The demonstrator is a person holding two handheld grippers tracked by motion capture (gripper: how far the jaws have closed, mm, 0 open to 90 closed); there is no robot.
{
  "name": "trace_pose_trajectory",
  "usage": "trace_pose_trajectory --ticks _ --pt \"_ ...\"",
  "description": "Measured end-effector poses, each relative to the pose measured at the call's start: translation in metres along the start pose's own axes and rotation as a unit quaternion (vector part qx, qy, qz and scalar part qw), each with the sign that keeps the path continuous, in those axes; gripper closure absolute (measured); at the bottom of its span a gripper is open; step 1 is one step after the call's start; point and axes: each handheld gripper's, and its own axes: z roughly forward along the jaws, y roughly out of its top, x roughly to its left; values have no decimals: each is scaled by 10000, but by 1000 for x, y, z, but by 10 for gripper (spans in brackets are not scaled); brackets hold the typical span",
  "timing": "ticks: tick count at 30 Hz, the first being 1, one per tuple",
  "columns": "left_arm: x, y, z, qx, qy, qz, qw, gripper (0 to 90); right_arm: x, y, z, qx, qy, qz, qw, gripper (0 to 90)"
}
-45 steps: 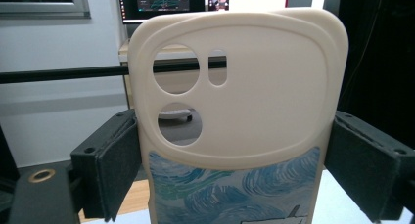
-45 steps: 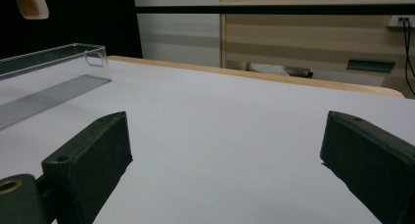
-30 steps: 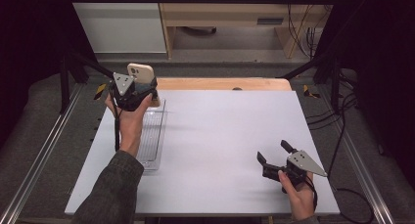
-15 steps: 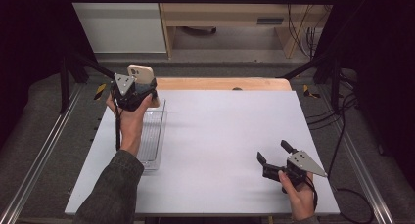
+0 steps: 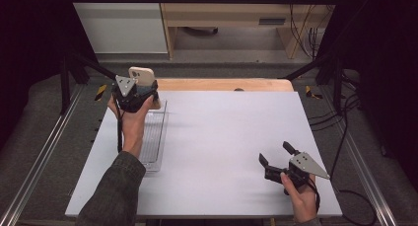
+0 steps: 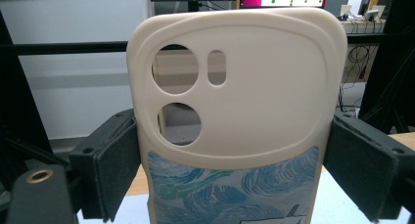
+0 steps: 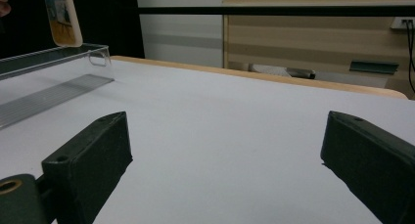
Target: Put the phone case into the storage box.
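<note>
A cream phone case with camera cut-outs and a blue swirl print stands upright between the jaws of my left gripper, which is shut on its sides. In the high view the phone case is held in the air above the far end of a clear plastic tray at the table's left. My right gripper rests low near the table's front right, open, with nothing between its fingers. In the right gripper view the phone case hangs over the tray at the upper left.
The white table top stretches between the two grippers, with a wooden strip along its far edge. Black frame bars and cables stand around the table; a wooden cabinet is behind it.
</note>
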Motion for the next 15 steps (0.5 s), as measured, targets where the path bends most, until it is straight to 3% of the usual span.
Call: trace_pose_trajectory --ticks 15 --pt "-3 -7 2 88 -6 40 10000 115 2 0 0 5 36 4 10000 45"
